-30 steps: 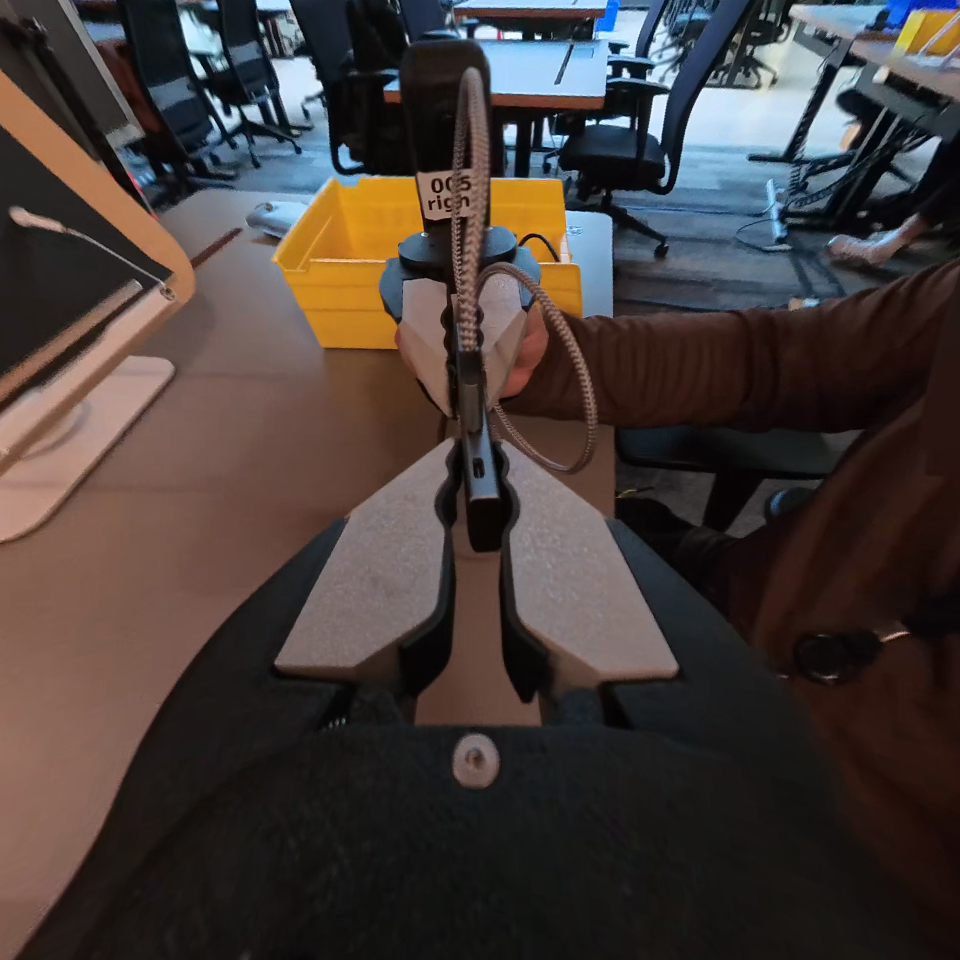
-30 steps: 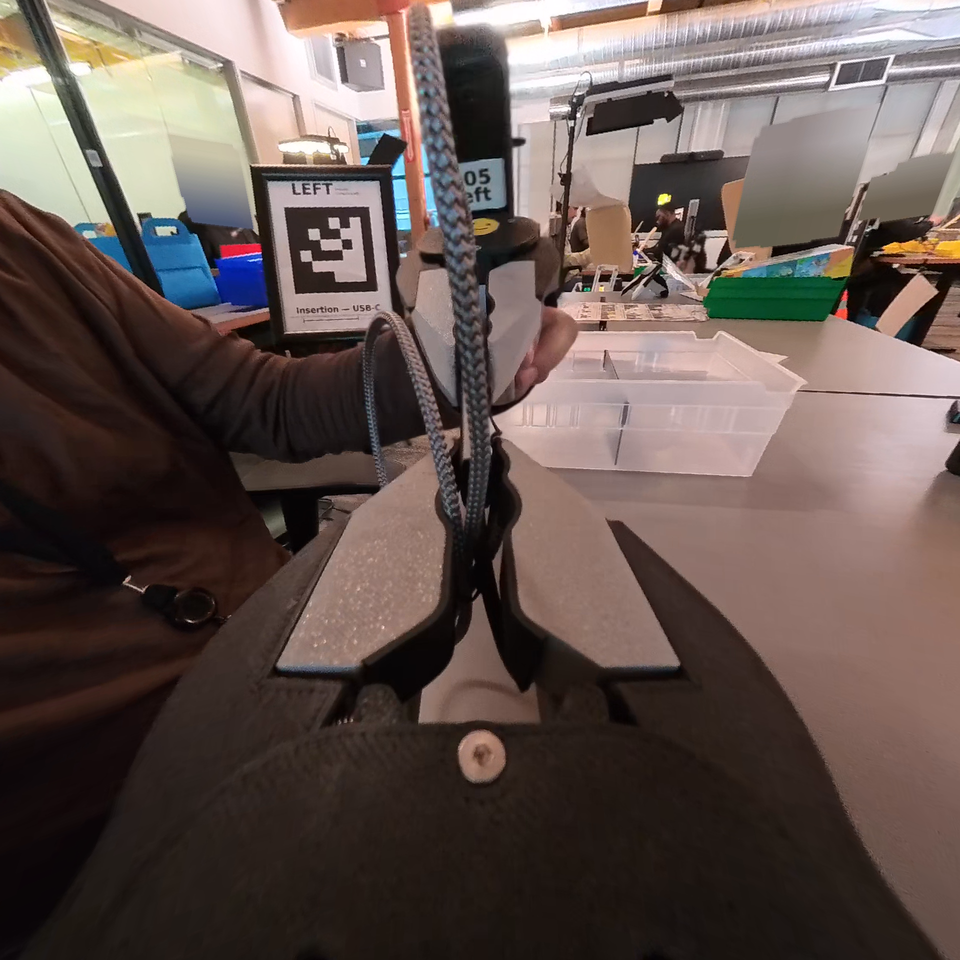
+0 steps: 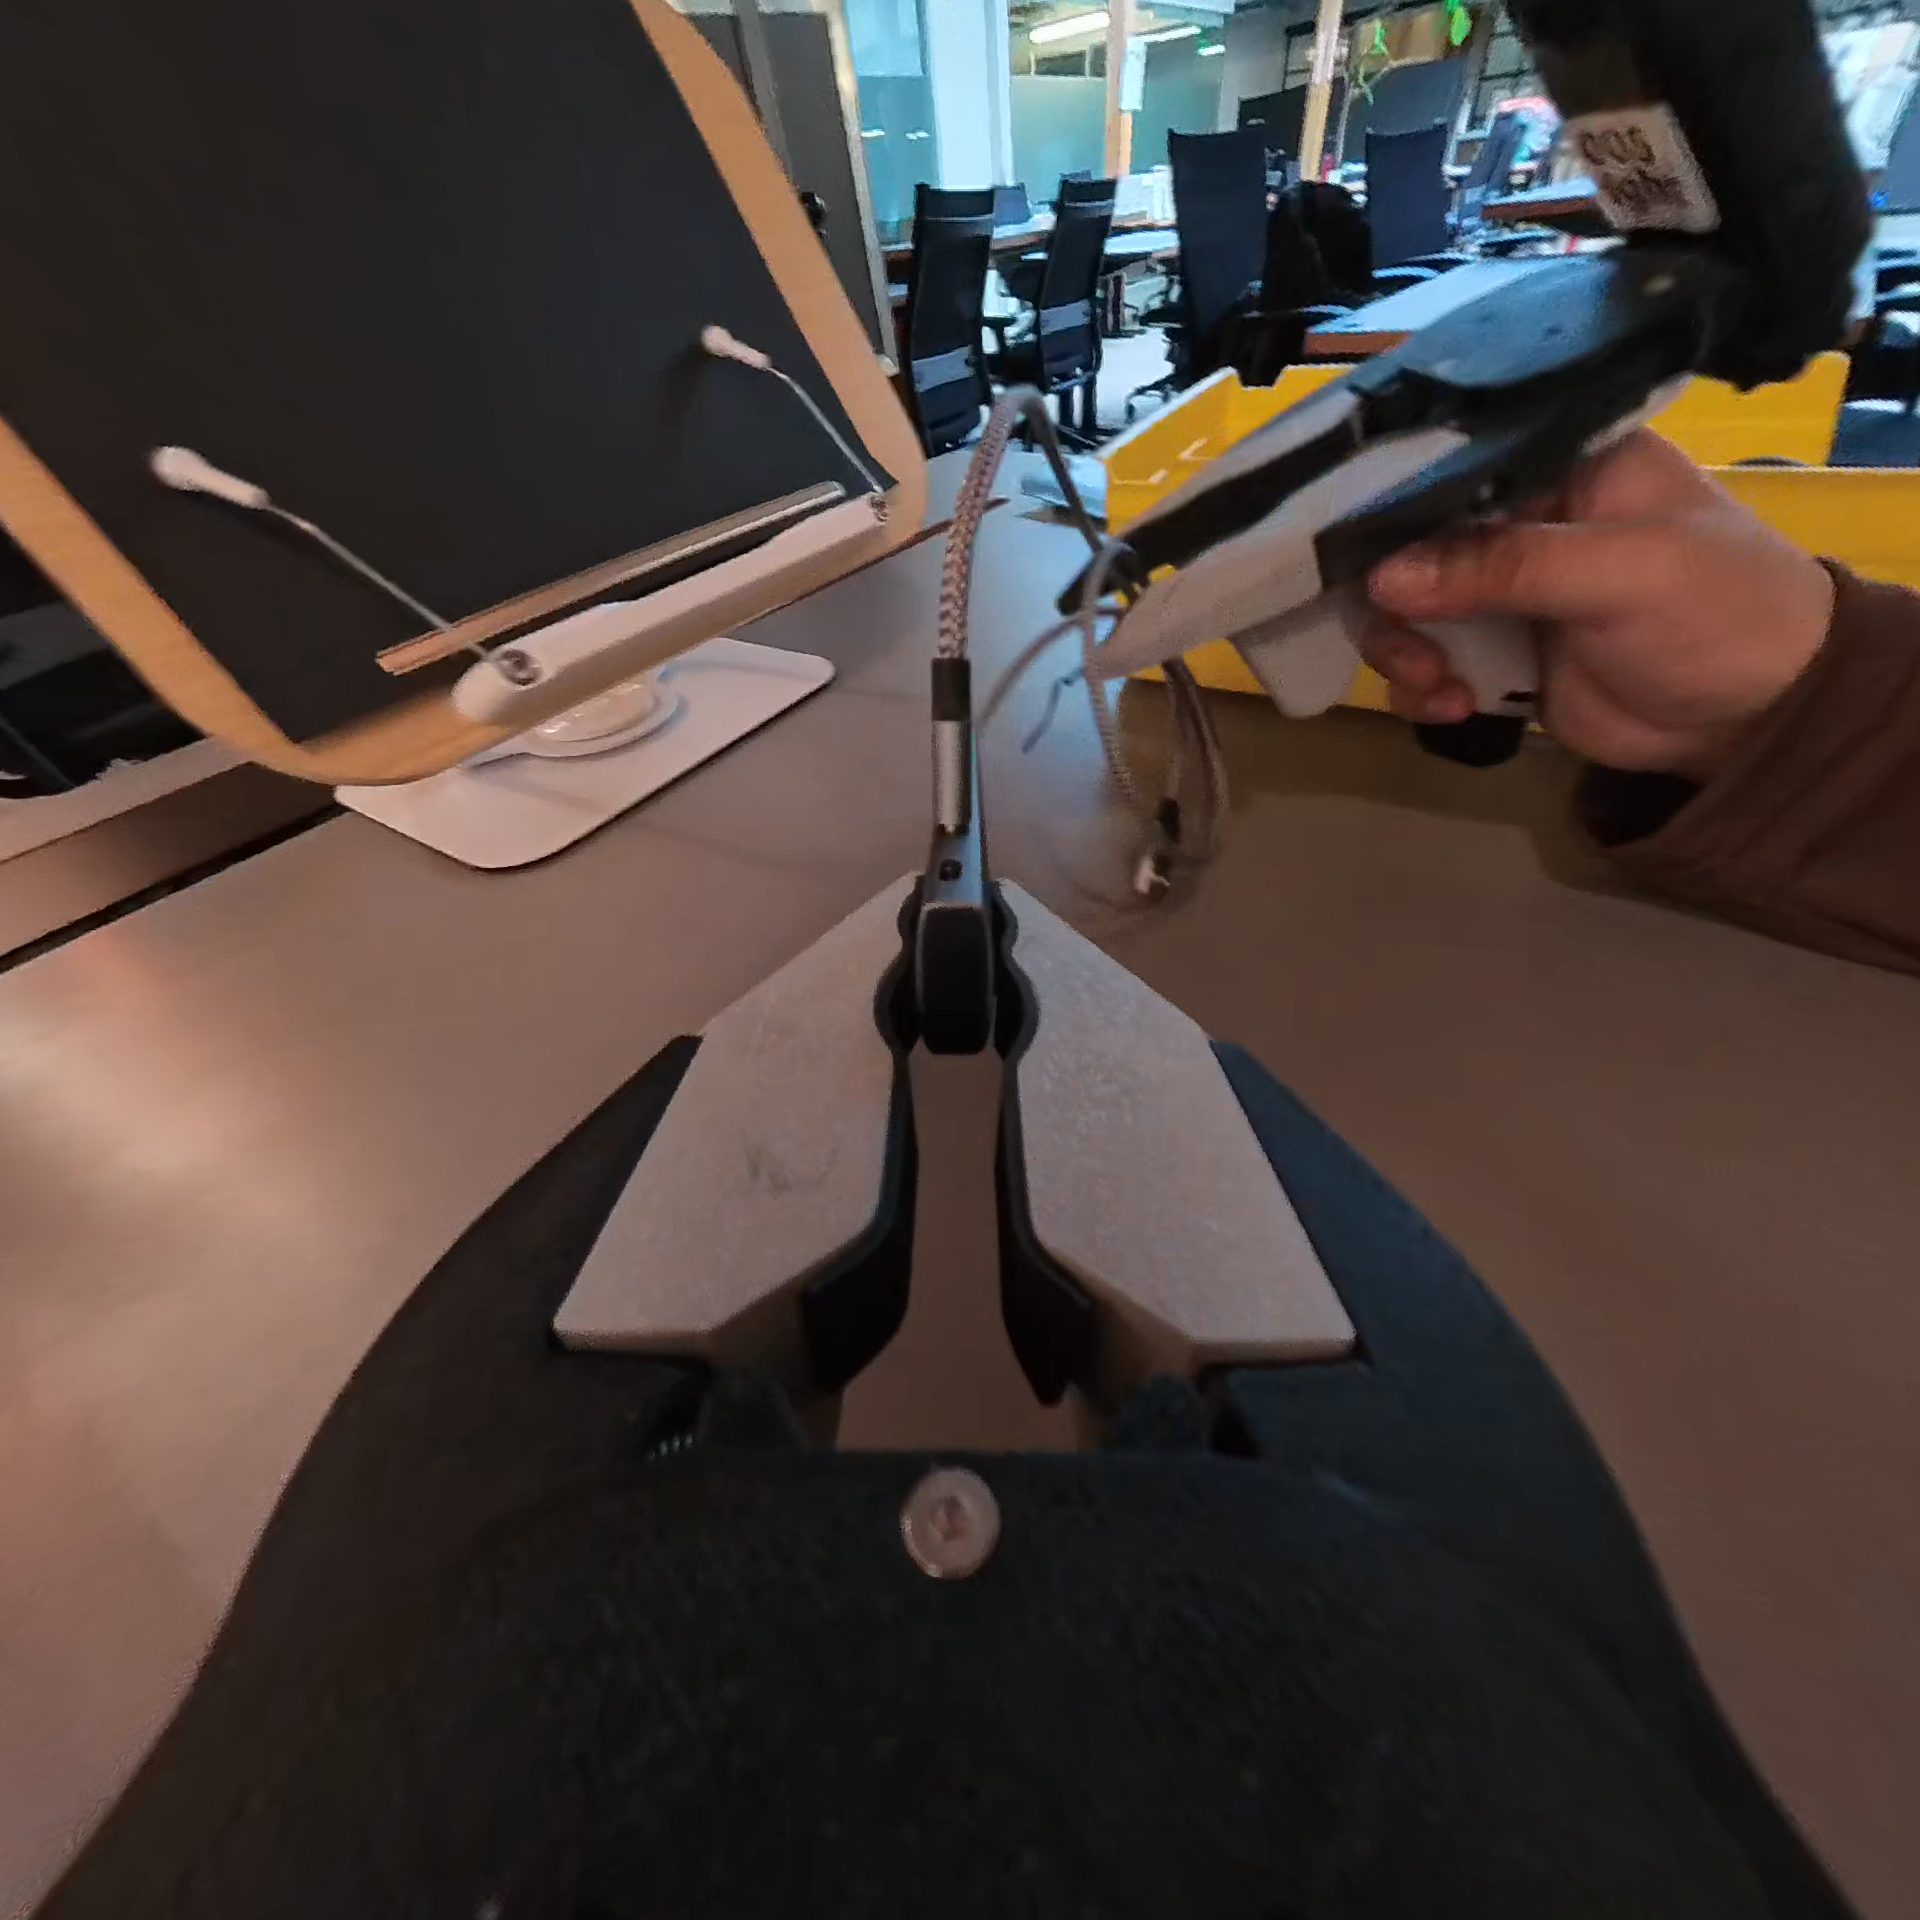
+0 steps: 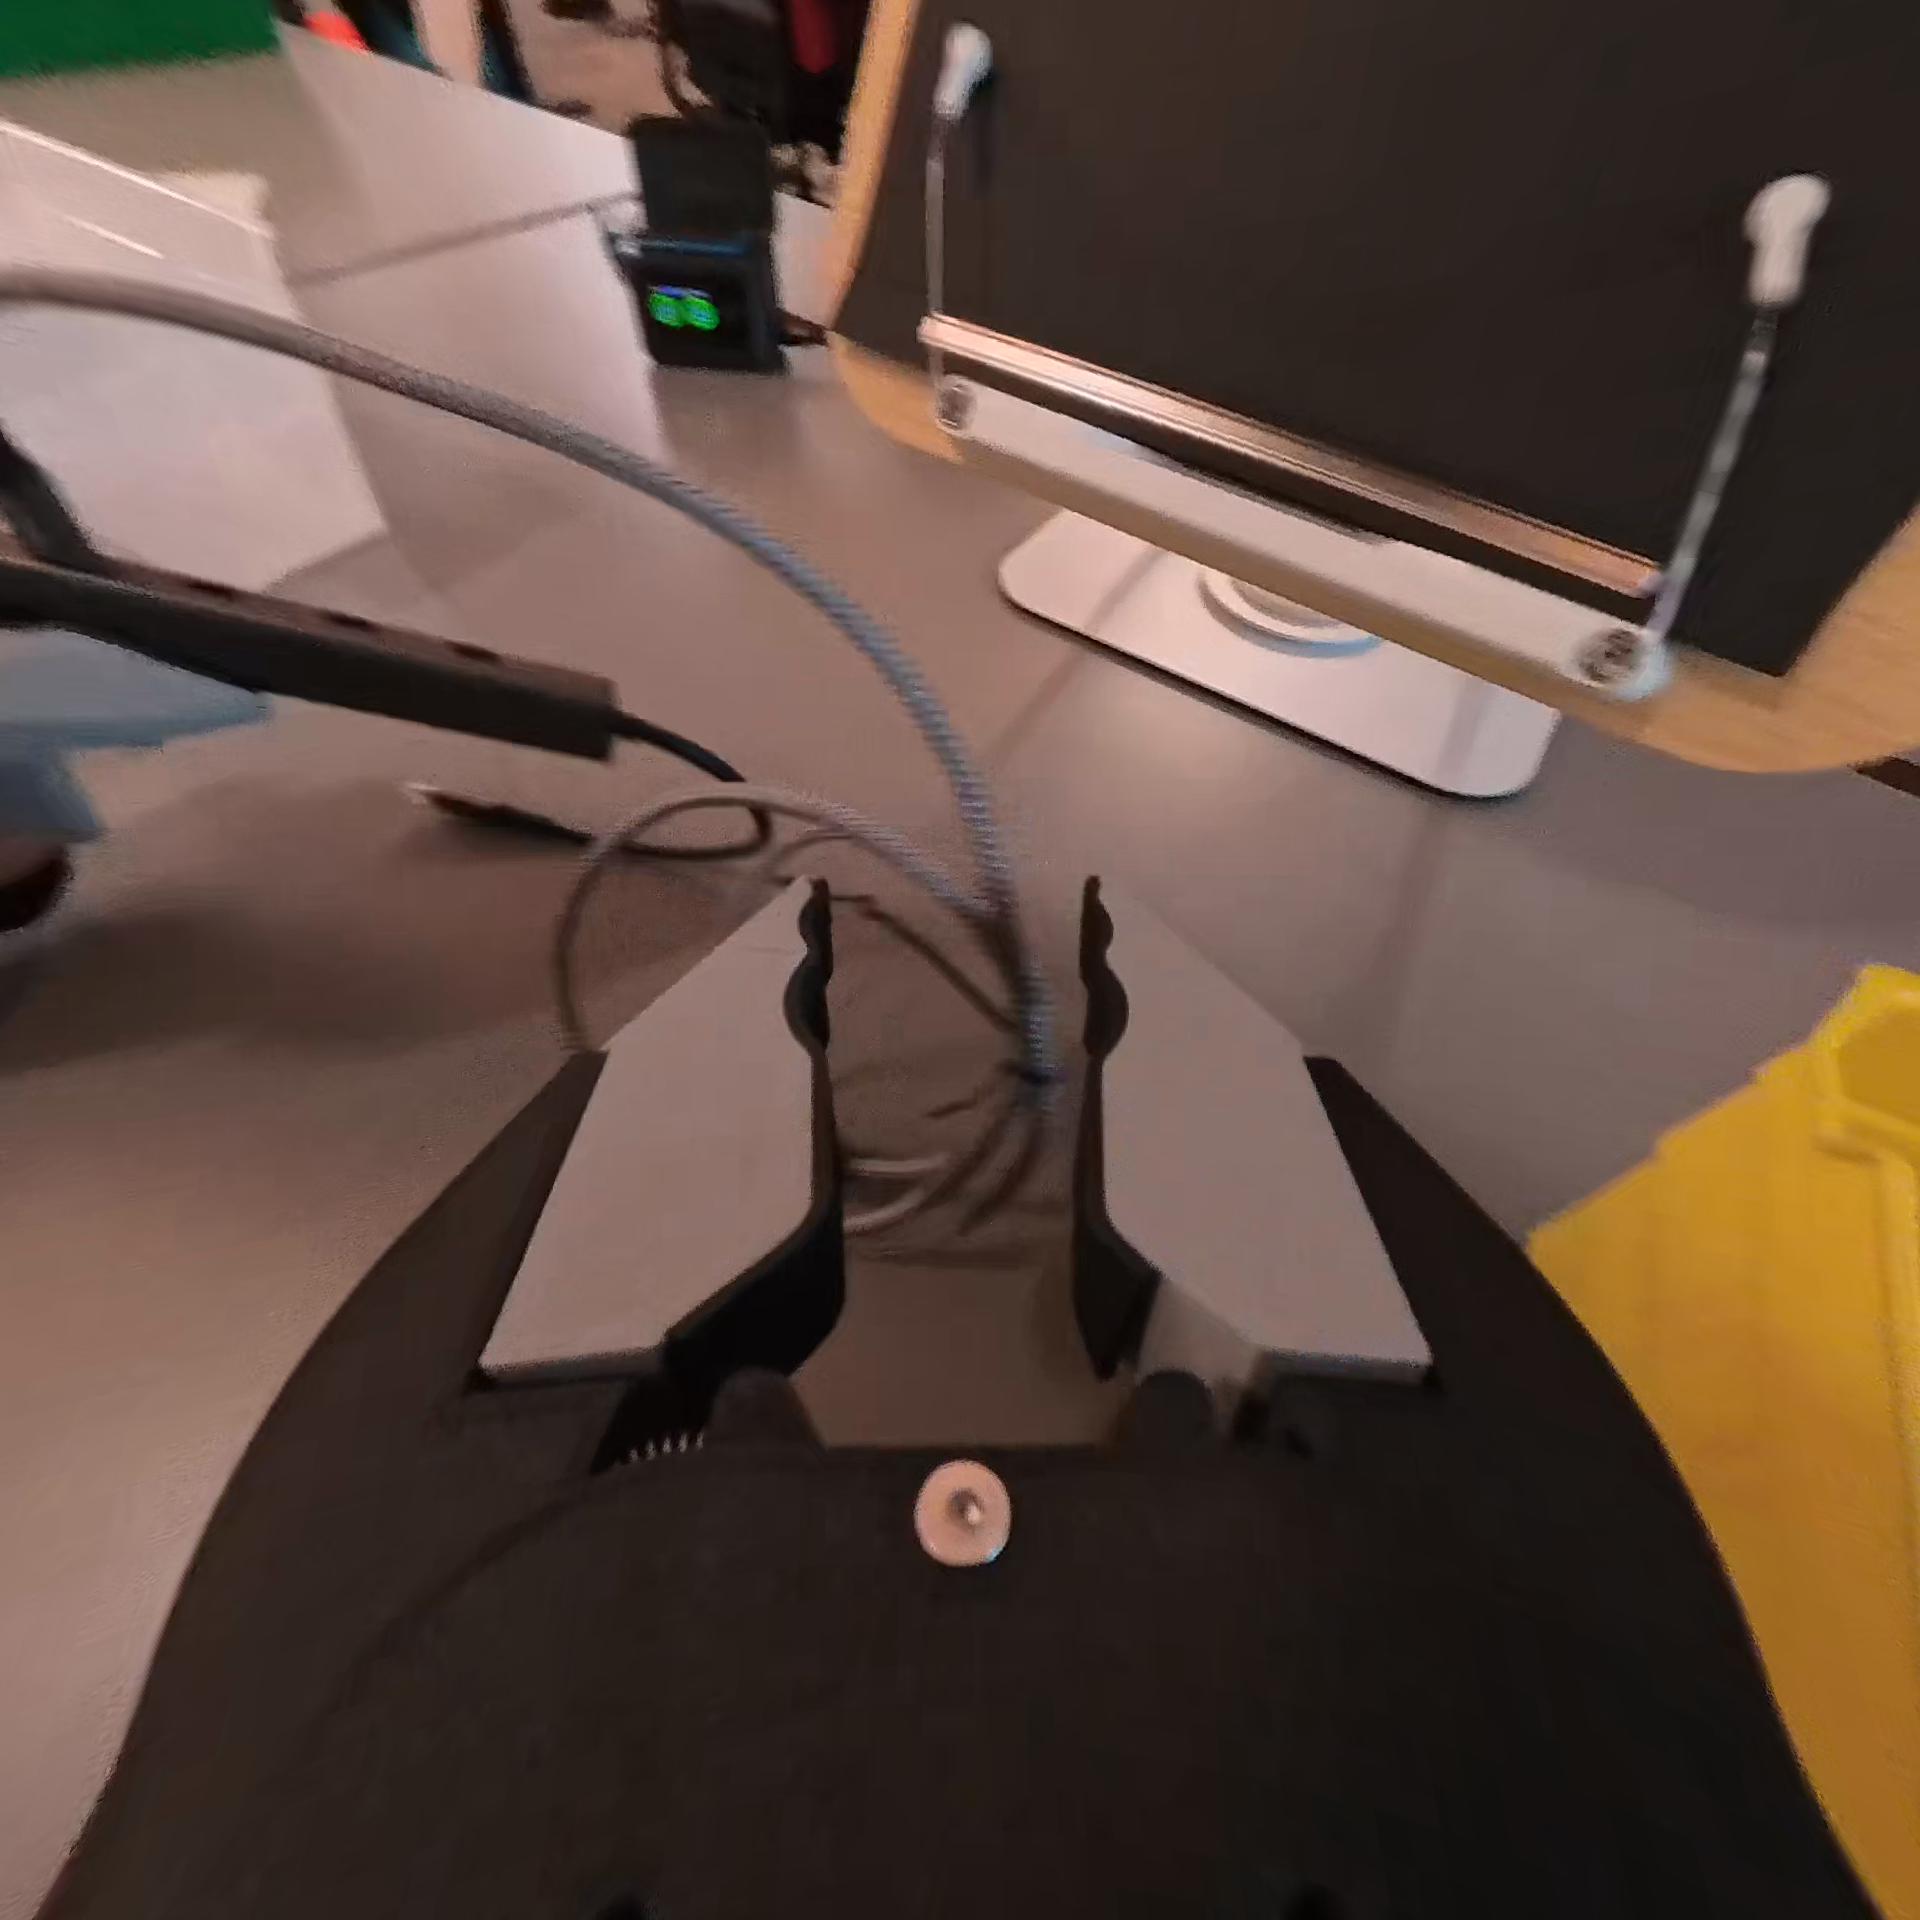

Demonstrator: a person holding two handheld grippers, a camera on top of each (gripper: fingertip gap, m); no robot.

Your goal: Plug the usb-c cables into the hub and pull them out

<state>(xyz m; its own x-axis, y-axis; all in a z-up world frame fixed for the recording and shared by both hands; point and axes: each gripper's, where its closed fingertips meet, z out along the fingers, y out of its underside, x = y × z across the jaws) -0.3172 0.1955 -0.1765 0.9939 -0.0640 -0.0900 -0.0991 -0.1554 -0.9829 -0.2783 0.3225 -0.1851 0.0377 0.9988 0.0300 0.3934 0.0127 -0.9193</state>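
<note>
Braided cable (image 3: 966, 561) in hub (image 3: 951, 935), L claw (image 3: 954, 935).

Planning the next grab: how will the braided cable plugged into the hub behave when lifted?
Probably floppy: the braided cable arcs away from the hub and sags. Likely light, since it hangs in the air from its plug. It may snag the loose loops on the table.
</note>
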